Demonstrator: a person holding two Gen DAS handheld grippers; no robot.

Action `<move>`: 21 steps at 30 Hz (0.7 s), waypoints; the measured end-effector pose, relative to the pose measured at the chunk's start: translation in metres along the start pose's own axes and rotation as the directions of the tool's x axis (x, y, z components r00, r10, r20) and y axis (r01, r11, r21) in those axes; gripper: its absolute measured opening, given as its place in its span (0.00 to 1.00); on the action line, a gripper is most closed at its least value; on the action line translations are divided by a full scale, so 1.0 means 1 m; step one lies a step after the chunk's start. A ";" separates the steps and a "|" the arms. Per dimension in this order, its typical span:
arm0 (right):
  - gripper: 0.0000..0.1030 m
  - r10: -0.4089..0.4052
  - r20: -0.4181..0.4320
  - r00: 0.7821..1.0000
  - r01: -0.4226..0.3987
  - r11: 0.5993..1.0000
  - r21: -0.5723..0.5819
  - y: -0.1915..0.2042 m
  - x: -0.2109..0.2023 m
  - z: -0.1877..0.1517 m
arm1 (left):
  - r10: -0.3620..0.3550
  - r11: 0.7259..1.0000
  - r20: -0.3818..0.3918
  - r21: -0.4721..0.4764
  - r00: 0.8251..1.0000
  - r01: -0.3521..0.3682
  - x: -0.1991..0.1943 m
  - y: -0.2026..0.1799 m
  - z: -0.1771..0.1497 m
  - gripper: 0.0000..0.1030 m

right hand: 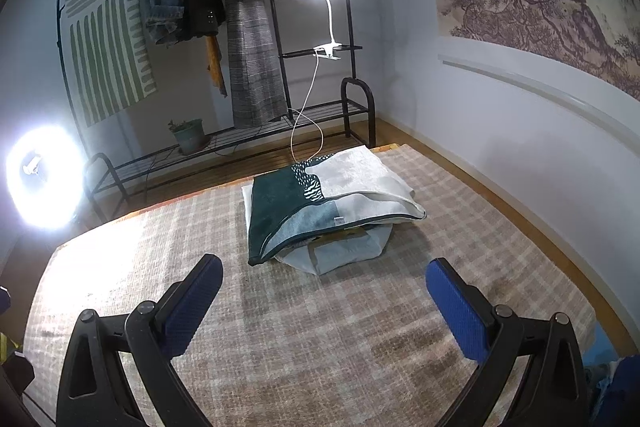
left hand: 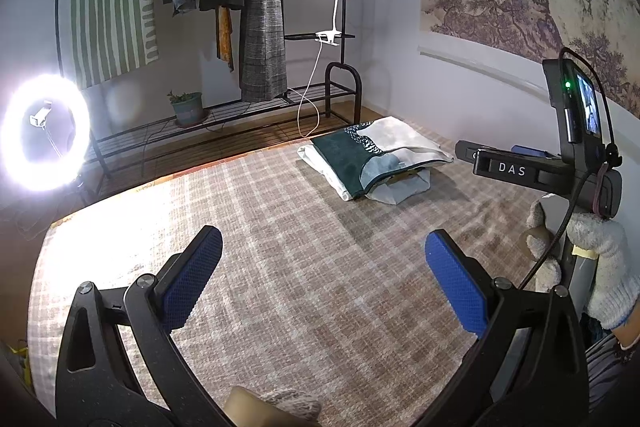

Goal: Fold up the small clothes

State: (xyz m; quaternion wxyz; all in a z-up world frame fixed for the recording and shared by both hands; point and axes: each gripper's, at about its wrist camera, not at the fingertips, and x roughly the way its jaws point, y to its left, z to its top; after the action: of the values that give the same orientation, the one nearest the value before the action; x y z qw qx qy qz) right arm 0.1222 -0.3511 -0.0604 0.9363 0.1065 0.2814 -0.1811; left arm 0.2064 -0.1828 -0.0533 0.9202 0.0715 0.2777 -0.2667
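Left claw (left hand: 324,277) and right claw (right hand: 324,303) (both spread wide, empty) hover near the folded cloth stack (right hand: 320,203).

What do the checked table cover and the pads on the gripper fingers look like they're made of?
Checked table cover: looks like woven fabric, matte, with coarse visible threads in a beige and brown plaid.
Finger pads on the right gripper: probably blue rubber or soft plastic, going by the fine grid texture; the left gripper has the same pads.
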 end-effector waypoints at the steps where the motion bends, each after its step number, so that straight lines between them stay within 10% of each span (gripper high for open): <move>1: 1.00 0.000 -0.001 1.000 0.000 1.000 0.000 0.000 0.000 0.000 | 0.000 1.000 -0.001 0.000 1.000 0.000 0.000 0.000 0.000 1.00; 21: 1.00 0.011 -0.013 1.000 -0.011 0.999 0.032 -0.006 0.003 0.000 | -0.004 1.000 -0.005 0.002 1.000 0.004 0.003 0.001 0.000 1.00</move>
State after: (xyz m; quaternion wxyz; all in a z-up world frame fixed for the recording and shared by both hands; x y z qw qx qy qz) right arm 0.1217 -0.3568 -0.0629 0.9336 0.1242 0.2842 -0.1797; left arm 0.2088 -0.1831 -0.0545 0.9189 0.0725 0.2797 -0.2685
